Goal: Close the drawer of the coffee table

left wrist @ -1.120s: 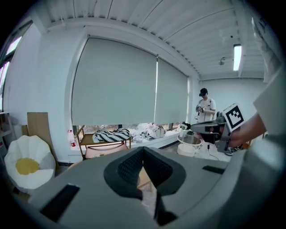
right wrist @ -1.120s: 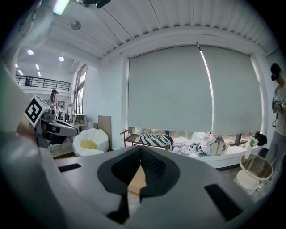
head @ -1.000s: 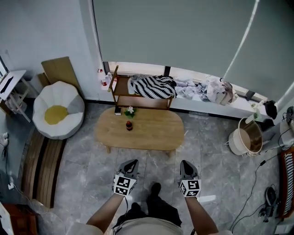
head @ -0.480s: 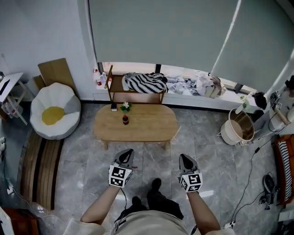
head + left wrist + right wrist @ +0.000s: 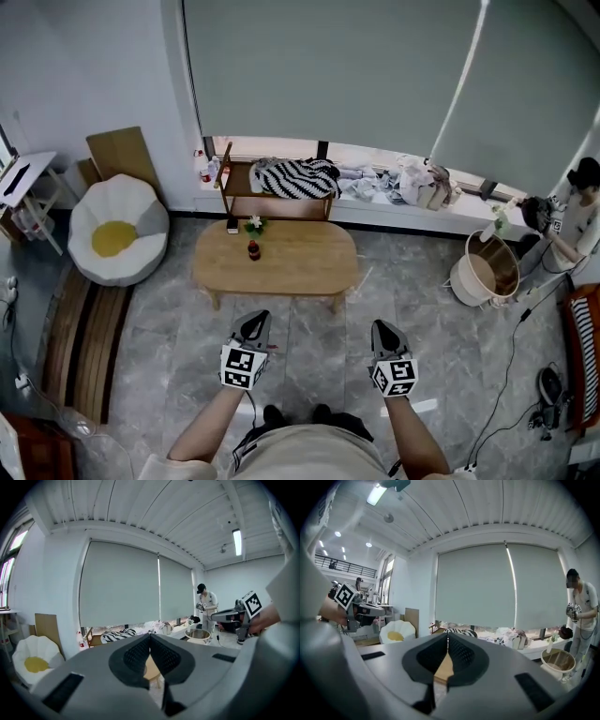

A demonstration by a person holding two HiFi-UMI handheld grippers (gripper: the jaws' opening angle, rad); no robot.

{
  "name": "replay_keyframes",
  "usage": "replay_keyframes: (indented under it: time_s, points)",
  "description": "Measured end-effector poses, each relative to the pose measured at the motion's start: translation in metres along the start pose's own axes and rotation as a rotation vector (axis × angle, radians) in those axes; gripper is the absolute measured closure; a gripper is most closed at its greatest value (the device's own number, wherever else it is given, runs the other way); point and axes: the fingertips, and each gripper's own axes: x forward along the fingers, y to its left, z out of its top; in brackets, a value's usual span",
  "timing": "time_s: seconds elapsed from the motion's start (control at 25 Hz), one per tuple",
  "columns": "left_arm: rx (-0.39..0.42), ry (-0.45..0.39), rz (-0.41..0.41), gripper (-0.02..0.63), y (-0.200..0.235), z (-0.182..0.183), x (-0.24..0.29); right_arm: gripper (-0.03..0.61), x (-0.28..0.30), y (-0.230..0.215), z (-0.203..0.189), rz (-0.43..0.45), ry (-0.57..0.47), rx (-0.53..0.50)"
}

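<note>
The oval wooden coffee table (image 5: 281,262) stands on the grey tiled floor ahead of me; no drawer of it shows from above. A small dark bottle (image 5: 252,249) and a little plant (image 5: 254,224) stand on its left part. My left gripper (image 5: 259,318) and right gripper (image 5: 381,327) hover side by side in front of the table, well apart from it, both shut and empty. In the left gripper view the closed pads (image 5: 140,654) leave only a sliver of table (image 5: 152,668) showing below them. In the right gripper view the table (image 5: 443,668) shows the same way.
A white beanbag chair (image 5: 117,230) sits left of the table, with wooden slats (image 5: 84,347) along the left wall. Behind the table a low wooden shelf (image 5: 236,192) holds a zebra-striped cloth (image 5: 296,176). A wooden bucket (image 5: 489,270) and a person (image 5: 574,211) are at the right.
Both shut grippers have risen and shifted slightly in front of the table. My feet have drawn back under me. A person has come into view at the right edge.
</note>
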Motion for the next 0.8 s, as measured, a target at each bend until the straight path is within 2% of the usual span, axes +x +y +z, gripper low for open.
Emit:
replay_keyframes:
  time_s: [0.2,0.36,0.8]
  points:
    - [0.014,-0.009,0.019,0.594,-0.020,0.003,0.000,0.560,-0.012,-0.034,-0.009,0.007,0.022,-0.029]
    - [-0.006,0.002,0.042,0.594,-0.024,-0.003,0.000,0.560,-0.019,-0.052,-0.015,-0.010,0.037,-0.022]
    - [-0.006,0.005,0.068,0.594,-0.009,-0.002,0.002,0.560,-0.002,-0.046,-0.001,0.011,0.023,-0.053]
